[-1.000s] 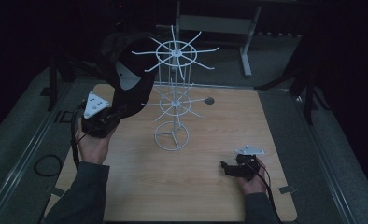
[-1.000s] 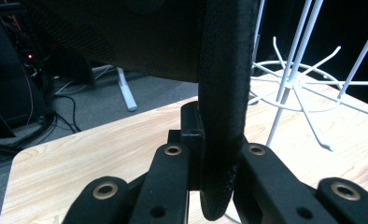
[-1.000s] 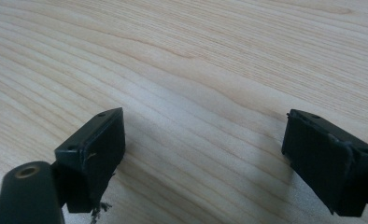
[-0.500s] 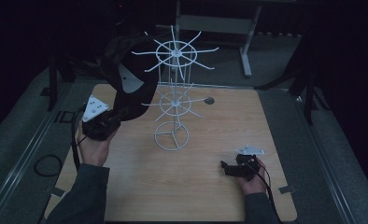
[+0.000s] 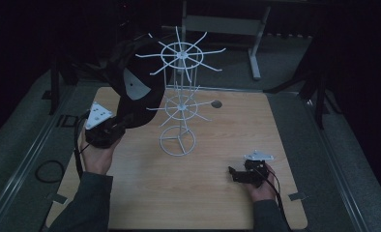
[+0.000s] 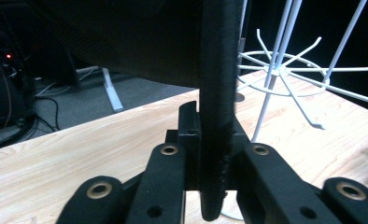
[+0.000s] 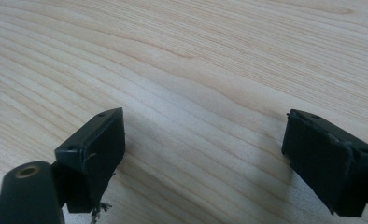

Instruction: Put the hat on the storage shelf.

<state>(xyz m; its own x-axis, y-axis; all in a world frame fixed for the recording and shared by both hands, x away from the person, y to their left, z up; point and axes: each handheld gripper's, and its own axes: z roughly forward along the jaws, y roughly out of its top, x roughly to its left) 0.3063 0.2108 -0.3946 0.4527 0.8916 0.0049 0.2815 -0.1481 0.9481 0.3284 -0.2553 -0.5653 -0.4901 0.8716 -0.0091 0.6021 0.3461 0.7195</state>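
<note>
Left gripper [image 5: 112, 129] clamped tight on the brim edge of a black fabric baseball cap [image 5: 133, 92], jaws pinching the thick dark edge from both sides, clear as day in the left gripper view [image 6: 213, 154]. Held the cap [image 6: 140, 37] up off the light wooden tabletop [image 5: 203, 193], its crown right beside the upper ring of prongs on the white wire two-tier display rack [image 5: 180, 96], can't tell whether touching. Pale grey underside patch of the cap faced the high camera. Rack [image 6: 285, 74] stood upright on its round wire base near the middle of the table.

Right gripper [image 5: 241, 174] sat low at the table's right front, well apart from the rack, held by the person's right hand [image 5: 261, 186]. Jaws spread wide, nothing between them but bare wood grain [image 7: 196, 70].
</note>
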